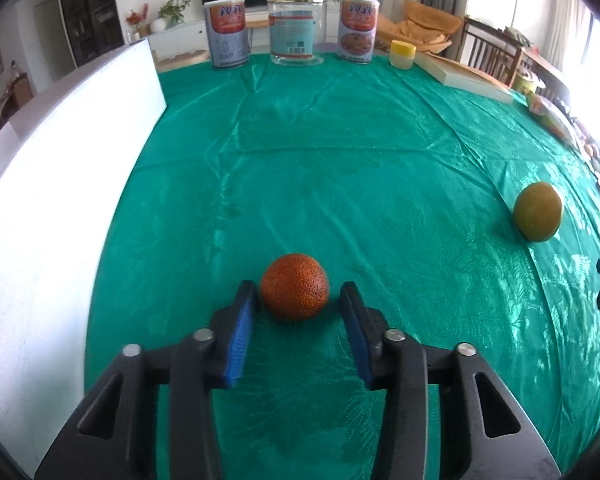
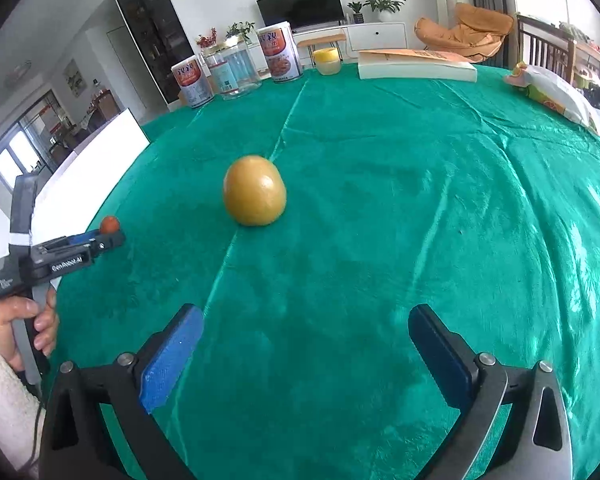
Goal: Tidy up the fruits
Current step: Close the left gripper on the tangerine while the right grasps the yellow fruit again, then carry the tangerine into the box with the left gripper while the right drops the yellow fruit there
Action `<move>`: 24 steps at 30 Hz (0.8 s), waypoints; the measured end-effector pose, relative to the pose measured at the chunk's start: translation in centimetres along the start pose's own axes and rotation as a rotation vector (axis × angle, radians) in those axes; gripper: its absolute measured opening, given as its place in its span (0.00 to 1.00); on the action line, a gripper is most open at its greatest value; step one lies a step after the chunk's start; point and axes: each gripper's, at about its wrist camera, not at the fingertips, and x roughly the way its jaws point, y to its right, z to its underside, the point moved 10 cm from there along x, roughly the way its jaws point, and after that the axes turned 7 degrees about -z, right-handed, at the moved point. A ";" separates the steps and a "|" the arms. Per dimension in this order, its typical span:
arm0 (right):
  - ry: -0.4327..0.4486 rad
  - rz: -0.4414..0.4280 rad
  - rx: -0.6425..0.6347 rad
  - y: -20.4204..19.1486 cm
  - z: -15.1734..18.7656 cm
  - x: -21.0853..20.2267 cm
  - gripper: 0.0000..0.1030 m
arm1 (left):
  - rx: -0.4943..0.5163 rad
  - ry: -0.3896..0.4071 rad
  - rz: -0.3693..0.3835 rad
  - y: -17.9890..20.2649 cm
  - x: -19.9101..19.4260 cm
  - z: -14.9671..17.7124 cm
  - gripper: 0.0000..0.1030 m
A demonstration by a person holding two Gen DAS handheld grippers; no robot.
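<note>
Two tins (image 1: 228, 34) flanking a clear jar (image 1: 296, 28).

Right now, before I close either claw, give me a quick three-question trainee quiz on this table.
1. True or false: the right claw is gripping the yellow fruit.
2. What sits between the tips of the left claw? A: red-orange fruit. B: yellow fruit. C: nothing.
3. What colour is the tablecloth?

Key: 1 false, it is open and empty, with the fruit well ahead of it; 2 A; 3 green.
</note>
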 end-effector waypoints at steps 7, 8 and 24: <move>-0.085 0.016 -0.083 -2.3 -5.7 5.5 0.95 | -0.098 -0.021 0.047 -0.9 -2.2 0.8 0.27; -0.119 0.030 -0.084 -2.2 -5.7 6.5 0.86 | -0.111 -0.024 0.059 -0.9 -2.7 1.0 0.27; -0.192 -0.466 -0.320 -34.5 -9.9 3.4 0.47 | -0.431 0.071 0.023 -21.9 -17.3 -2.2 0.27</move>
